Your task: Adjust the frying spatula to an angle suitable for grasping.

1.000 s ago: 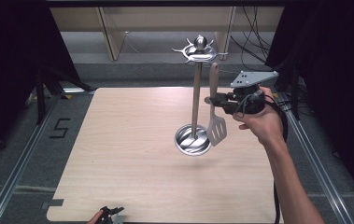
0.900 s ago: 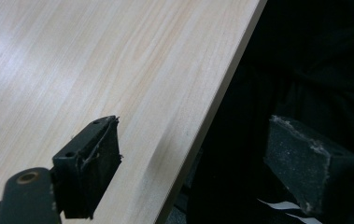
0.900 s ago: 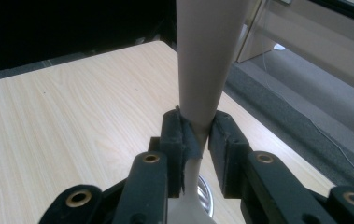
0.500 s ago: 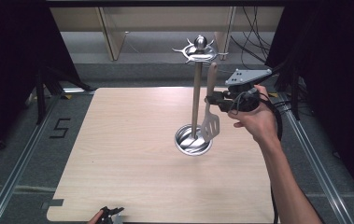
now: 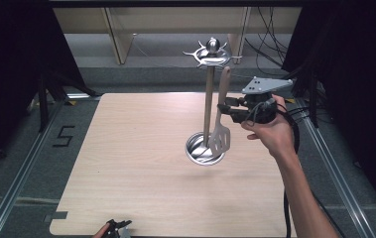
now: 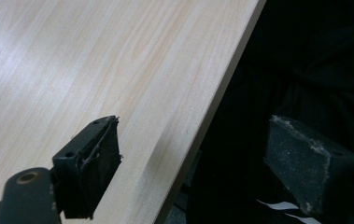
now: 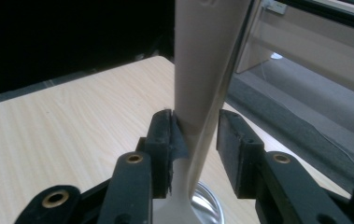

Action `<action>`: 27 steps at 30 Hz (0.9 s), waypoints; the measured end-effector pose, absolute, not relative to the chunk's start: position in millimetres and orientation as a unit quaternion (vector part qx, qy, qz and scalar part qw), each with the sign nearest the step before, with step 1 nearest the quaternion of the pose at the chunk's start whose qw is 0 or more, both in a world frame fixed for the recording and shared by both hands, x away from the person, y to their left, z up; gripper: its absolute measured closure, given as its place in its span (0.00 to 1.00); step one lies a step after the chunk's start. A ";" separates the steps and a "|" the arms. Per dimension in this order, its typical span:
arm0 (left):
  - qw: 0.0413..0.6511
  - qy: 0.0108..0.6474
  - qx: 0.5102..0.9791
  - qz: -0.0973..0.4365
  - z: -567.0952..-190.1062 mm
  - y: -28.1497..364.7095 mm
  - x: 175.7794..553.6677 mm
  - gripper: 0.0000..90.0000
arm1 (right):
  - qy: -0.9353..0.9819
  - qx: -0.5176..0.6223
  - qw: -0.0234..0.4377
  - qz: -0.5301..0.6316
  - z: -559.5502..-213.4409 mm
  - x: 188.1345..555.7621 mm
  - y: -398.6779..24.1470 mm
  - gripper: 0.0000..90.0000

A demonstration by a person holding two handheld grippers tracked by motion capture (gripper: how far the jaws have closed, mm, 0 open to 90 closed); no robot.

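A slotted spatula [image 5: 220, 140] with a cream handle hangs upright in my right gripper [image 5: 224, 110], which is shut on the handle midway up. It sits just right of the pole of a metal utensil stand [image 5: 208, 99], blade over the round base [image 5: 200, 152]. The handle's top is near the hook crown [image 5: 213, 53]. In the right gripper view the handle [image 7: 202, 70] stands between the jaws of my right gripper [image 7: 194, 135], against the left pad. My left gripper [image 5: 114, 227] is low at the table's near edge; in its own view my left gripper [image 6: 198, 140] is open and holds nothing.
The wooden table [image 5: 136, 148] has bare room left of the stand. Metal rails [image 5: 22, 168] run along both sides on the floor. Wooden shelving [image 5: 126, 29] and cables [image 5: 270, 44] lie beyond the far edge. The table edge [image 6: 212, 112] drops to dark floor.
My right gripper has carried the spatula a little left, closer to the stand's pole, with the blade now over the base. The left gripper has stayed put.
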State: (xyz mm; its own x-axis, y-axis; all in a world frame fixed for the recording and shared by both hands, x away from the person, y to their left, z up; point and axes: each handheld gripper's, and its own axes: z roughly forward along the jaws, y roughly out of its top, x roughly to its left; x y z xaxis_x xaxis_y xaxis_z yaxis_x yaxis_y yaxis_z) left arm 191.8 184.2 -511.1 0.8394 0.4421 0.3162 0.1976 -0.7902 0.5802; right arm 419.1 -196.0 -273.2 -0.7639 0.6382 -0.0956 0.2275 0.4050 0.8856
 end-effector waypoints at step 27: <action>0.274 0.174 0.919 0.223 -509.8 184.9 192.2 0.19 | 0.803 0.279 0.234 0.472 -334.4 378.1 -236.3 0.53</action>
